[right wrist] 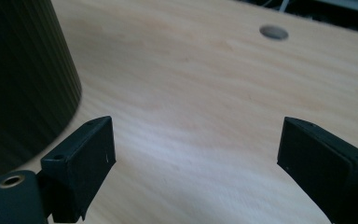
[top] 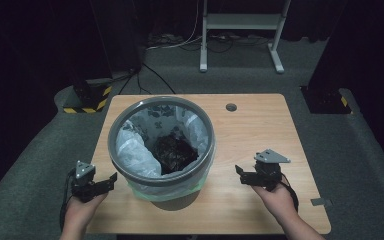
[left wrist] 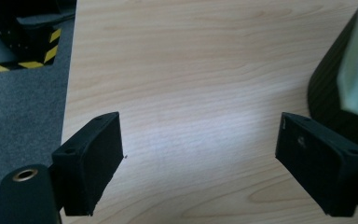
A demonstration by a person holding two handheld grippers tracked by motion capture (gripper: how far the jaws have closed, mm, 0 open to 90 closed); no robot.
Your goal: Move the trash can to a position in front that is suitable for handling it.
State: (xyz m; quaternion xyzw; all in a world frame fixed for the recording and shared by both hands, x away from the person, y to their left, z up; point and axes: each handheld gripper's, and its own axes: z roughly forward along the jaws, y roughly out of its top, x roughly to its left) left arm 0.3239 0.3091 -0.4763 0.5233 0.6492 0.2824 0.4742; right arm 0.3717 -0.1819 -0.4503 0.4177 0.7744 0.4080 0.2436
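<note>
No readable text, label, brand or number appears on anything in these views.

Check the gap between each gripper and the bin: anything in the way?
Nothing visible. Bare table lies between the left gripper and the bin, and between the right gripper and it. Both grippers are open and empty.

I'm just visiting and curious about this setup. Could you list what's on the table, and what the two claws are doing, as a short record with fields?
surface: wooden table with a round hole near its far edge
main thing: grey bin, standing upright left of the middle
lining: pale bag inside, its edge folded out over the rim
contents: dark clump at the bottom
left claw: open, nothing between the jaws, beside the bin
right claw: open, nothing between the jaws, apart from the bin
</note>
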